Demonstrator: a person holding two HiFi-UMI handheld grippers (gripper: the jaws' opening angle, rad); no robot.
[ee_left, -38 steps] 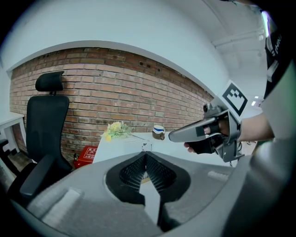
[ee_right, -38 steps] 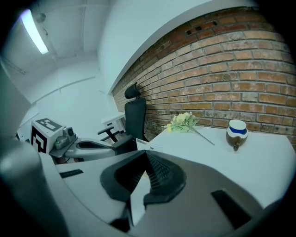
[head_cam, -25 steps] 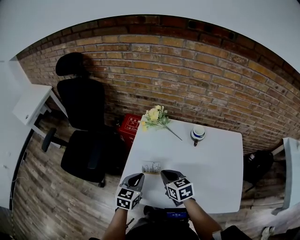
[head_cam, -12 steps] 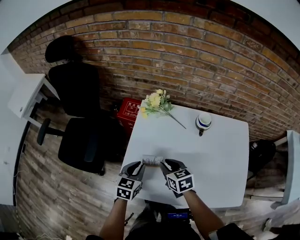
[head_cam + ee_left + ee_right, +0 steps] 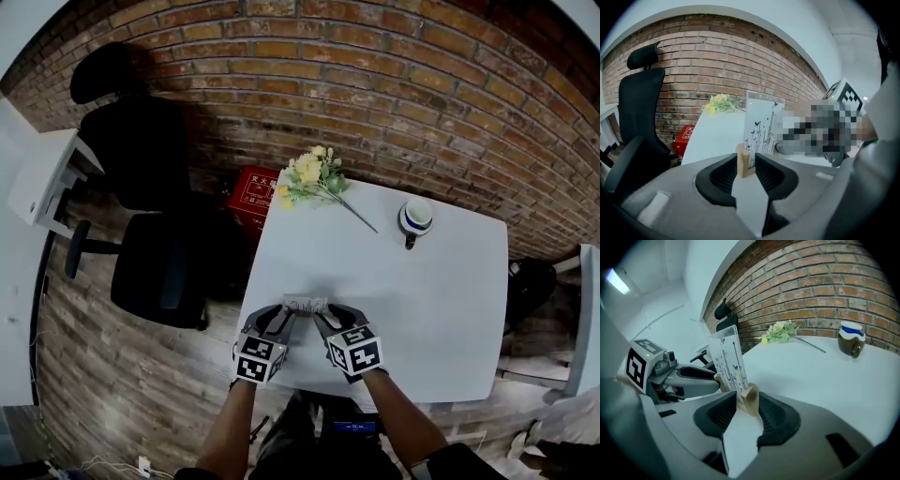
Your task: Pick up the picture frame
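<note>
The picture frame (image 5: 306,305), a clear card printed with butterflies on a small wooden base, stands upright near the front edge of the white table (image 5: 422,300). My left gripper (image 5: 284,312) is at its left end and my right gripper (image 5: 327,312) at its right end. In the left gripper view the wooden base (image 5: 745,164) sits between the jaws of the left gripper (image 5: 746,168), which stand spread. In the right gripper view the right gripper (image 5: 746,405) has its jaws opening around the base (image 5: 750,398), the card (image 5: 727,357) rising above.
A bunch of yellow flowers (image 5: 309,176) lies at the table's far left, with a blue-and-white mug (image 5: 415,217) at the far right. A black office chair (image 5: 150,187) and a red box (image 5: 253,192) stand left of the table, before a brick wall.
Both grippers have come down and forward to the frame, one at each end. The right jaws, together a second ago, now stand spread round the base.
</note>
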